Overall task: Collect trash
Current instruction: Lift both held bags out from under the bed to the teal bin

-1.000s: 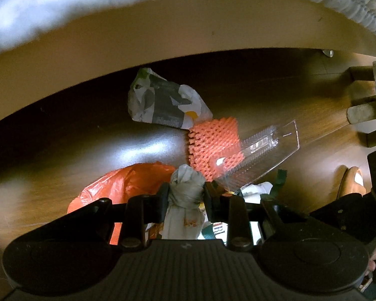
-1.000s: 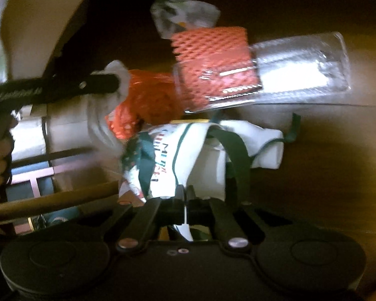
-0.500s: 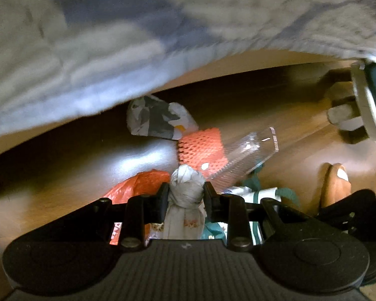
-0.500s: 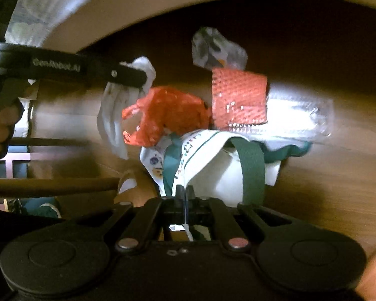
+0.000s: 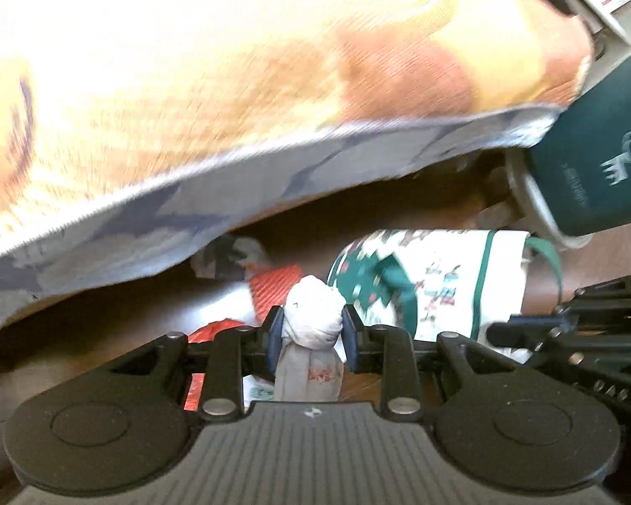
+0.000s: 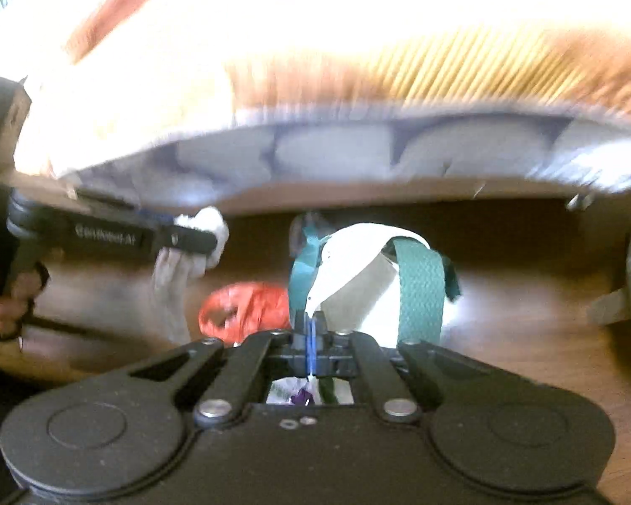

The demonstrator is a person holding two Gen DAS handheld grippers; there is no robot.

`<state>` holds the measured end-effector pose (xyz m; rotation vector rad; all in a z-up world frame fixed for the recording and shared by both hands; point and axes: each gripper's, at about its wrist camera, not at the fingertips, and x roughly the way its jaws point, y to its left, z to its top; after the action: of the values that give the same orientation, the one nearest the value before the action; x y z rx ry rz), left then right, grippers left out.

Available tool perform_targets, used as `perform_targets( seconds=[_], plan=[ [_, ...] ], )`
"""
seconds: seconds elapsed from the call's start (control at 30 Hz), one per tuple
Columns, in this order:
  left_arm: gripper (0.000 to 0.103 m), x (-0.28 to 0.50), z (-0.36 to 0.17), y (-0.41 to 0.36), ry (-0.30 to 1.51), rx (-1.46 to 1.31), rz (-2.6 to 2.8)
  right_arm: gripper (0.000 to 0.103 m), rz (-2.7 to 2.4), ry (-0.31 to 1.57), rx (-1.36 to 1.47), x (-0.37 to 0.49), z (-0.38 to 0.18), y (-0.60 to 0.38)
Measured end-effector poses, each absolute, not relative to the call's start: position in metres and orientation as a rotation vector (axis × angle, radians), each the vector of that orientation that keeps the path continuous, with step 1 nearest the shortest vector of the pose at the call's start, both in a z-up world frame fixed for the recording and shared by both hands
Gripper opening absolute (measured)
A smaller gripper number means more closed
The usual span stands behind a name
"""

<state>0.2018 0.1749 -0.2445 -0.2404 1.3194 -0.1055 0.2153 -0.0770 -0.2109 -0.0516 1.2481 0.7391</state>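
Gripping knotted white bag (image 5: 313,315), tote edge (image 6: 349,290).

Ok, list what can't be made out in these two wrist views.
- Left wrist: the orange mesh and red bag are mostly hidden behind the left gripper and its knotted white bag.
- Right wrist: what the tote bag holds; its opening faces away.
- Both: blanket pattern, blurred and overexposed.

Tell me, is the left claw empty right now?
No, the left claw is clamped on a knotted grey-white plastic bag, its pads pressing on both sides of the knot.
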Motion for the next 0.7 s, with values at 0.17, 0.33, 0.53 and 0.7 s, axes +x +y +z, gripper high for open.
perform_targets(
  seconds=[0.17, 0.33, 0.53, 0.7],
  plan=[
    [0.028, 0.2, -0.19, 0.145, 1.243, -0.249, -0.118, 0.001, 0.696, 1.119, 0.028, 0.208, -0.146, -0.119],
    [0.028, 0.199, -0.139, 0.1, 1.163, -0.21, -0.139, 0.001, 0.661, 0.985, 0.107, 0.203, -0.089, -0.171],
    [0.028, 0.209, -0.08, 0.037, 1.053, -0.14, -0.17, 0.001, 0.585, 0.82, 0.17, 0.205, -0.03, -0.242],
    [0.028, 0.23, -0.031, -0.014, 0.971, -0.123, -0.209, 0.001, 0.507, 0.706, 0.186, 0.216, 0.004, -0.295]
  ],
)
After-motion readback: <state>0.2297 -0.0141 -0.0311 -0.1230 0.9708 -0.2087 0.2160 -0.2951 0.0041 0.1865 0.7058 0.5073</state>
